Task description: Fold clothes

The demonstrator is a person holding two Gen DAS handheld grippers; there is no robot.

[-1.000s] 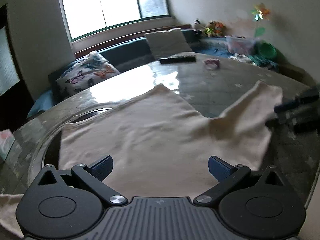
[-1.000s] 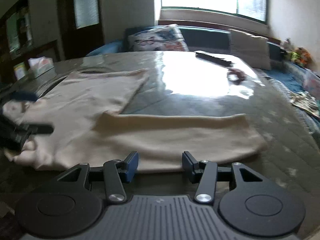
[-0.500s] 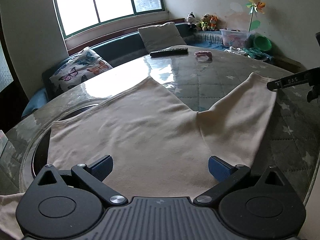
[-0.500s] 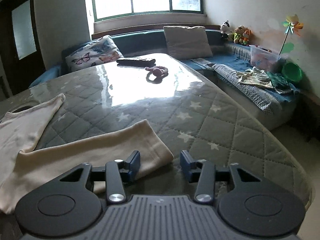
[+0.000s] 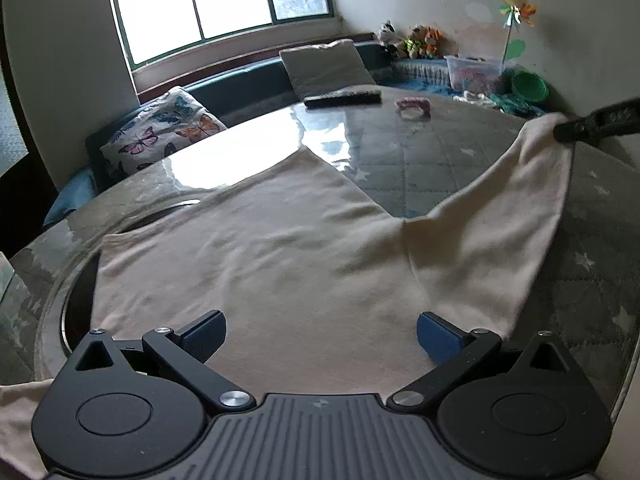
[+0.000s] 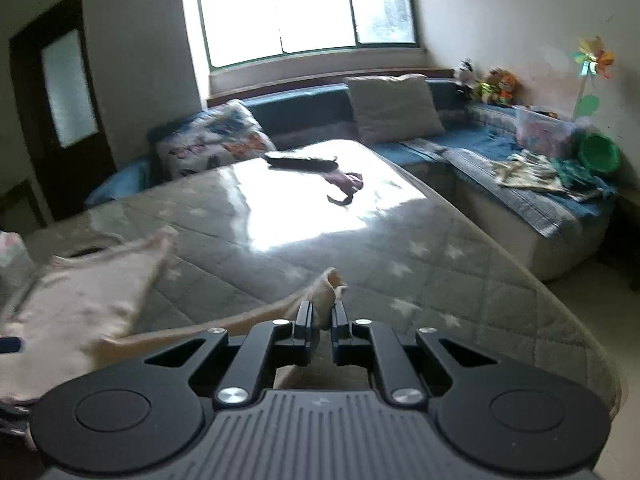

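Sleeve (image 5: 516, 216) end pinched in the right gripper (image 6: 320, 320) — lifted off the table (image 5: 420, 160).
Its length runs leftward back to the shirt (image 5: 260, 248), spread flat under the wide-open left gripper (image 5: 320, 332) — the fold goes that way.

Cream garment (image 5: 280, 264); grey star-quilted table (image 6: 440, 276); butterfly-print cushion (image 5: 160, 136).

Left gripper (image 5: 320, 334): jaws spread wide, blue pads (image 5: 204, 334) well apart, held low and level, nothing between them. Right gripper (image 6: 320, 314): jaws drawn nearly together, pinching a cream cloth edge (image 6: 326, 286); its dark fingers (image 5: 596, 124) enter the left wrist view at far right.
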